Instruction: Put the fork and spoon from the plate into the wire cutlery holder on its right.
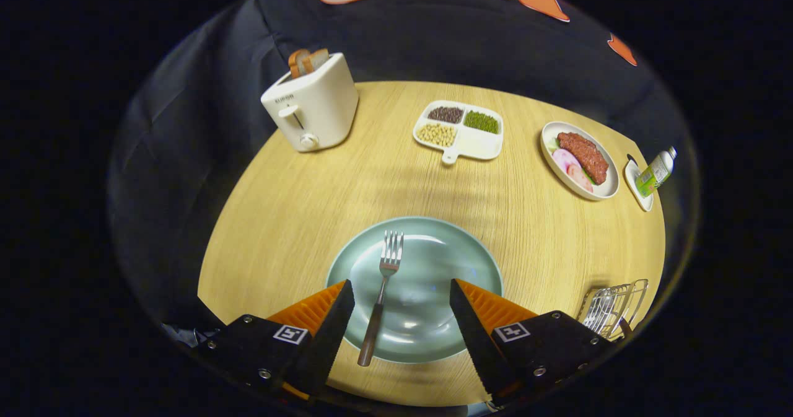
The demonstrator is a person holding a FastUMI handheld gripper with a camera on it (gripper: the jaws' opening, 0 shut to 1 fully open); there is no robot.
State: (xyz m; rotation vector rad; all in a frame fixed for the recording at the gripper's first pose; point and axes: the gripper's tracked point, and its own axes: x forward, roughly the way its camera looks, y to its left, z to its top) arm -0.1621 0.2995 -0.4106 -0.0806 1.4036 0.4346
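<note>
gripper (pixel 401 292) wide open over plate (pixel 461 262) | fork (pixel 381 293) between fingers | wire holder (pixel 613 308) right

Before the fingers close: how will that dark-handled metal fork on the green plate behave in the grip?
The dark-handled metal fork looks stiff and light, so it should not flex. It lies flat on the glossy pale green plate, so it may skid or pivot if pinched off-centre. The gripper is open, its fingers either side of the thin handle; the pads get little to press on.
</note>
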